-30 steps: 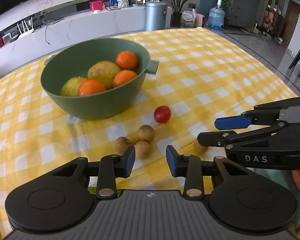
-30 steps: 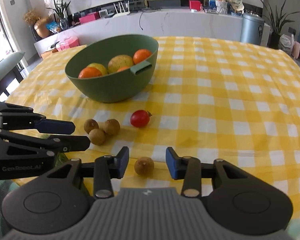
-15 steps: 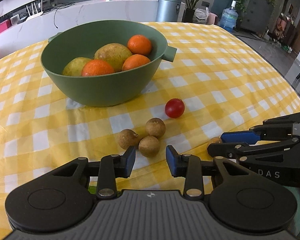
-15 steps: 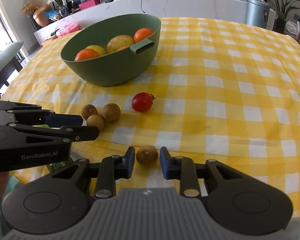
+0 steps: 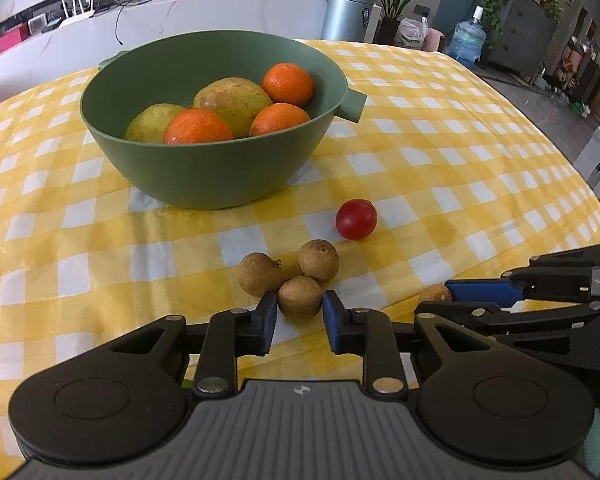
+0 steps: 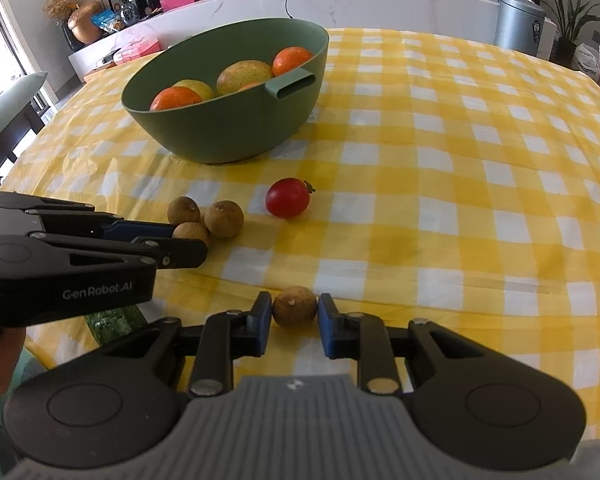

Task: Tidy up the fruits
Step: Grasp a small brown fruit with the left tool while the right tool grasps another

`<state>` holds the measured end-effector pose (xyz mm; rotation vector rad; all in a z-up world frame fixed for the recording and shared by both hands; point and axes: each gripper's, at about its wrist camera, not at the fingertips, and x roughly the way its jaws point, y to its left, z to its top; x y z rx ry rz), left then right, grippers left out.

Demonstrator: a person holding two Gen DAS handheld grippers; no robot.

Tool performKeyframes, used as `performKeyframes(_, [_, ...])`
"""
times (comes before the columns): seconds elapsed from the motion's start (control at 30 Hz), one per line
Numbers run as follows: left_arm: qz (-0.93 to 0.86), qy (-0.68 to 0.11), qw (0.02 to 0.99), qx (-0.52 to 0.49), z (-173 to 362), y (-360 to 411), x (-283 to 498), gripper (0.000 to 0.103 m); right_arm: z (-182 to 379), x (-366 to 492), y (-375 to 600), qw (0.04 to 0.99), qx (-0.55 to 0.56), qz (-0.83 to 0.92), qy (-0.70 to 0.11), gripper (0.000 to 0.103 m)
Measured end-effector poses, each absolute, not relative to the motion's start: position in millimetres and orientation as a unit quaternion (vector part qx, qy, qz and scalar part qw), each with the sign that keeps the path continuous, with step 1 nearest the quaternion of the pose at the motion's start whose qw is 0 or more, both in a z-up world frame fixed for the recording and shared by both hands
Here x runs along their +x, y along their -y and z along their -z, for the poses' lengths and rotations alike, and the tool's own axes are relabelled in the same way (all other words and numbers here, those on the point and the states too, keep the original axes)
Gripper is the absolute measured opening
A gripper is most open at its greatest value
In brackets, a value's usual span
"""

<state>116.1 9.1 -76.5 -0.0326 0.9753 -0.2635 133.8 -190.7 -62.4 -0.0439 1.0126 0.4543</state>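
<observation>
**Both grippers now clamped on a longan each**

The left gripper (image 5: 299,312) has its blue pads pressed on the nearest longan (image 5: 300,297) of a cluster of three; a second ago those jaws stood apart with the fruit just ahead of them, and the gripper has since edged forward and down onto it. The other two longans (image 5: 318,261) lie touching it, just beyond the fingertips, and have not shifted. The cherry tomato (image 5: 356,219) sits a little farther ahead and to the right of the left gripper, unmoved.

The right gripper (image 6: 294,314) is likewise closed on a lone longan (image 6: 294,306), which sits on the cloth between its pads; a second ago the pads stood wide of the fruit on either side, half a second ago they had nearly reached it. In the left wrist view this longan peeps out at the right gripper's blue fingertip.

The green bowl (image 5: 220,176), well ahead of both grippers, holds three oranges (image 5: 198,127) and two yellow-green pears (image 5: 232,100), as before. The yellow checked tablecloth (image 6: 460,184) lies under everything.
</observation>
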Motion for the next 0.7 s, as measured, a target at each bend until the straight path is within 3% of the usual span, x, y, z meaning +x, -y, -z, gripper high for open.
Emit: performKeyframes(0.7, [0.139, -0.436, 0.888, -0.033, 47, -15, 102, 0.027, 54, 127, 191, 0.863, -0.022, -0.22, -0.454, 0.021])
